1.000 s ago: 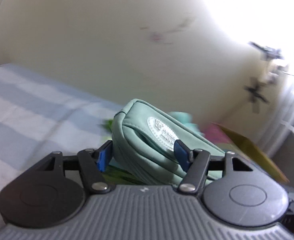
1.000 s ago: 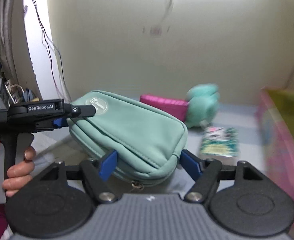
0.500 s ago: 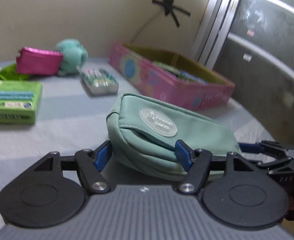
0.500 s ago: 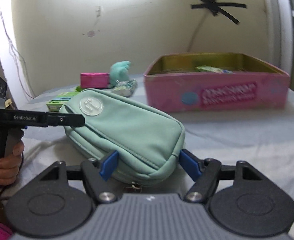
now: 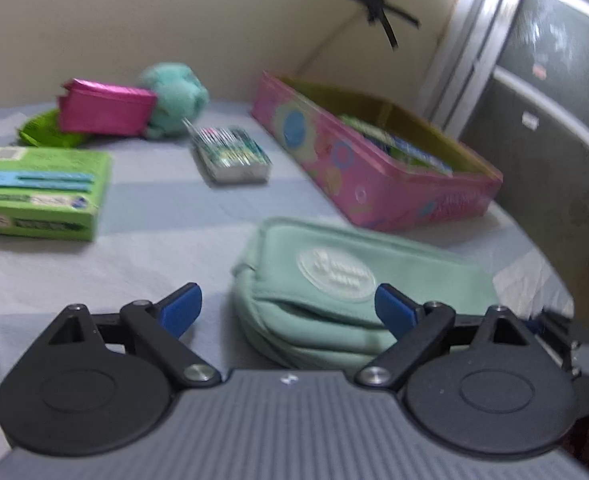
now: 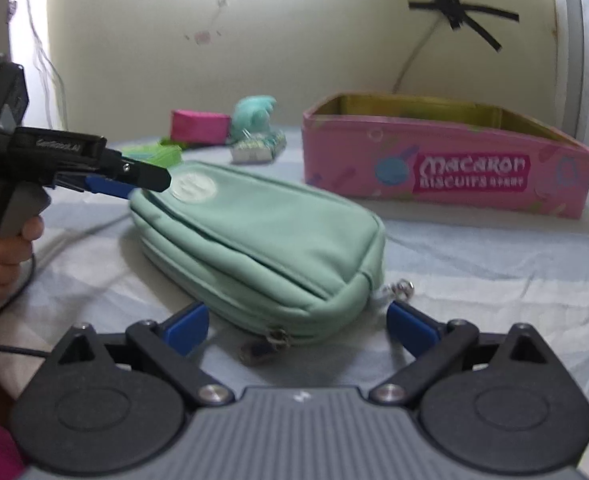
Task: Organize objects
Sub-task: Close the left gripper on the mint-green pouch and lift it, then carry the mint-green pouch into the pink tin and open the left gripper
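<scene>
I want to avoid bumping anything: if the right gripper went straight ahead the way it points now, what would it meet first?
Most likely the mint pouch: its near end lies on the bed between the open fingers of the right gripper, just ahead. The pink biscuit box sits farther back and to the right.

Mint zip pouch (image 6: 262,240) flat on striped cloth, near pink tin (image 6: 446,168).

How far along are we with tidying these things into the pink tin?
Done: the pink tin already holds some packets. In hand: nothing; the mint pouch lies on the striped bed sheet, with the left tongs and right tongs open around its ends. Left: the pouch, green box, silver packet, magenta pouch and teal plush are all outside the tin.
</scene>
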`<state>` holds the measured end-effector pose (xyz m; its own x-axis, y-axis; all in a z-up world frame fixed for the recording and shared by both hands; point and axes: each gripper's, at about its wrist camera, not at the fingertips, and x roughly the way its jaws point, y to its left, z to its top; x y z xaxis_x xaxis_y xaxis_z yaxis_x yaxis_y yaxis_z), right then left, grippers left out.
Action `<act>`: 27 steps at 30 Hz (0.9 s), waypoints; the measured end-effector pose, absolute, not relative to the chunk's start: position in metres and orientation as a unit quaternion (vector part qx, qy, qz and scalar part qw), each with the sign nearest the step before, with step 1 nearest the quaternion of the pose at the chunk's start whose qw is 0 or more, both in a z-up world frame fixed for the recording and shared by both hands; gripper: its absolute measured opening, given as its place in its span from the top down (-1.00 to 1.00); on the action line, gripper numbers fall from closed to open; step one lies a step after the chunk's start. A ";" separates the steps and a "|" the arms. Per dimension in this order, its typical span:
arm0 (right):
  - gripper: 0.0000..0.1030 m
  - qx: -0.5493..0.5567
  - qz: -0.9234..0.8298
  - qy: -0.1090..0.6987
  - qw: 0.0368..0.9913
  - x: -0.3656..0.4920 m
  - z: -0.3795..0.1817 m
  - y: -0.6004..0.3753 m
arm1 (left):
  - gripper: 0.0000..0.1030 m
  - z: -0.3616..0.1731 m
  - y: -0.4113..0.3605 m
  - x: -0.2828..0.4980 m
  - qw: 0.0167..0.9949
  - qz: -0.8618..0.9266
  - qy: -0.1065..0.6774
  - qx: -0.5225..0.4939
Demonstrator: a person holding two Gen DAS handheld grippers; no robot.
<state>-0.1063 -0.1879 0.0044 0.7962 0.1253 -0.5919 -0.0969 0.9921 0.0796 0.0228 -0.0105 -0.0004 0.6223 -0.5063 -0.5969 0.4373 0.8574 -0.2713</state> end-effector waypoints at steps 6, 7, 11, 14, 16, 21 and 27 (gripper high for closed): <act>-0.81 0.006 0.062 0.304 0.951 -0.102 0.002 -0.181 | -0.82 -0.007 -0.033 0.013 0.905 -0.264 0.334 -0.017; -0.77 0.003 0.061 0.301 0.952 -0.102 0.002 -0.180 | -0.82 -0.006 -0.032 0.012 0.904 -0.265 0.334 -0.020; -0.64 0.017 0.053 0.280 0.958 -0.104 0.008 -0.188 | -0.82 0.005 -0.029 0.012 0.903 -0.277 0.325 -0.040; -0.63 0.024 0.049 0.252 0.966 -0.105 0.020 -0.196 | -0.82 0.021 -0.034 0.010 0.912 -0.278 0.298 -0.039; -0.63 0.018 0.044 0.230 0.972 -0.106 0.030 -0.199 | -0.82 0.033 -0.038 0.013 0.916 -0.281 0.283 -0.041; -0.63 0.013 0.023 0.186 0.982 -0.096 0.052 -0.216 | -0.82 0.058 -0.057 0.033 0.921 -0.289 0.259 -0.039; -0.63 0.016 -0.006 0.156 0.988 -0.066 0.067 -0.249 | -0.82 0.081 -0.095 0.066 0.926 -0.291 0.239 -0.027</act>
<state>-0.0662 -0.2488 0.0670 0.9512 -0.0073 -0.3084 0.0172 0.9994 0.0292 0.0662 -0.0947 0.0808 0.7173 -0.5513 -0.4262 0.5252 0.8297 -0.1893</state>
